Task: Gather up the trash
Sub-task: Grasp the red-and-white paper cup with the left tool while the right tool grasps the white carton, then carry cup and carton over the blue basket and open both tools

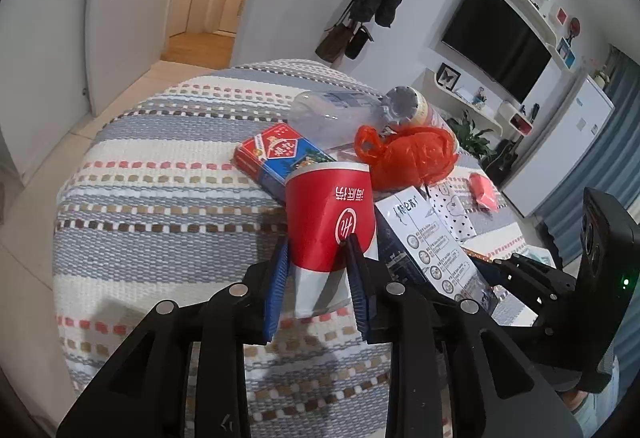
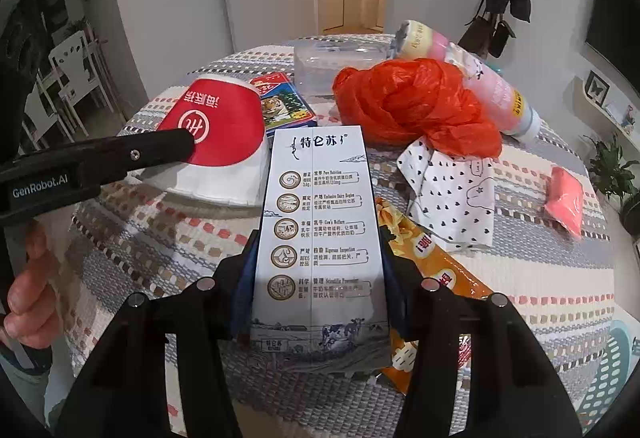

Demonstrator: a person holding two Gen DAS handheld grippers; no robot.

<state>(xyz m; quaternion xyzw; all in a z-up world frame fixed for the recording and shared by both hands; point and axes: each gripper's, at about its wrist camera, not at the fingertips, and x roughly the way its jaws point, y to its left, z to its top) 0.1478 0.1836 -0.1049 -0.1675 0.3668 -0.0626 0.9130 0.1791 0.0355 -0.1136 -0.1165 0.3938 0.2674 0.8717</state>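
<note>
Near the table's front edge, the left gripper (image 1: 316, 258) has its fingers clamped on a flattened red paper cup (image 1: 330, 213), while the right gripper (image 2: 316, 278) grips a milk carton (image 2: 320, 238), probably both ready for lifting away as trash

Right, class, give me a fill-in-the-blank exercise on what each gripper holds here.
The left gripper is shut on the flattened ____ paper cup.
The right gripper is shut on the white milk ____.
The crumpled ____ plastic bag lies on the woven striped tablecloth.
Missing: red; carton; orange
</note>
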